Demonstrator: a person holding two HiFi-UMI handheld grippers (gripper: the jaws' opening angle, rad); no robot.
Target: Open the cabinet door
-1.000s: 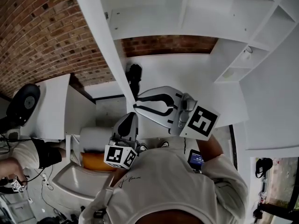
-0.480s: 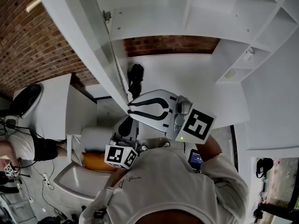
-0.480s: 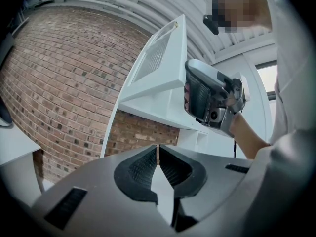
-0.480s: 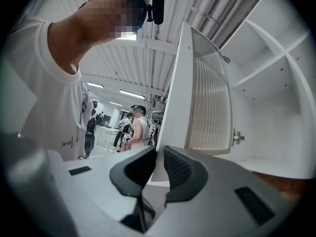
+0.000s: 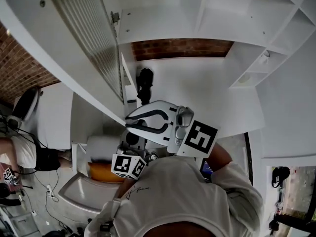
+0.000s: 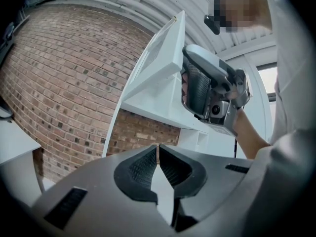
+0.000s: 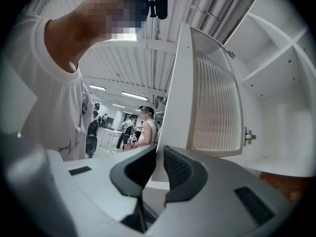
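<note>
The white cabinet door [image 5: 84, 48] with a ribbed glass panel stands swung out from the cabinet [image 5: 197, 19], hanging on its hinge [image 5: 114, 18]. My right gripper [image 5: 129, 122] is shut on the door's lower free edge. In the right gripper view the door edge [image 7: 170, 98] runs down between the pads of the right gripper [image 7: 159, 154], and the ribbed panel [image 7: 215, 98] lies to the right. My left gripper [image 5: 132, 138] sits just below, shut with nothing in it. In the left gripper view its tips [image 6: 157, 149] touch, and the right gripper [image 6: 212, 90] shows above at the door [image 6: 158, 58].
A brick wall [image 5: 19, 68] stands left and behind the white counter [image 5: 207, 88], with a dark object [image 5: 143, 83] on it. Open white shelves [image 5: 276, 38] are at right. An orange thing [image 5: 101, 171] lies low left. People stand far off [image 7: 143, 127].
The door has swung further open, showing its ribbed panel's inner face. My right gripper has moved left with the door edge in it. The left gripper has stayed put.
</note>
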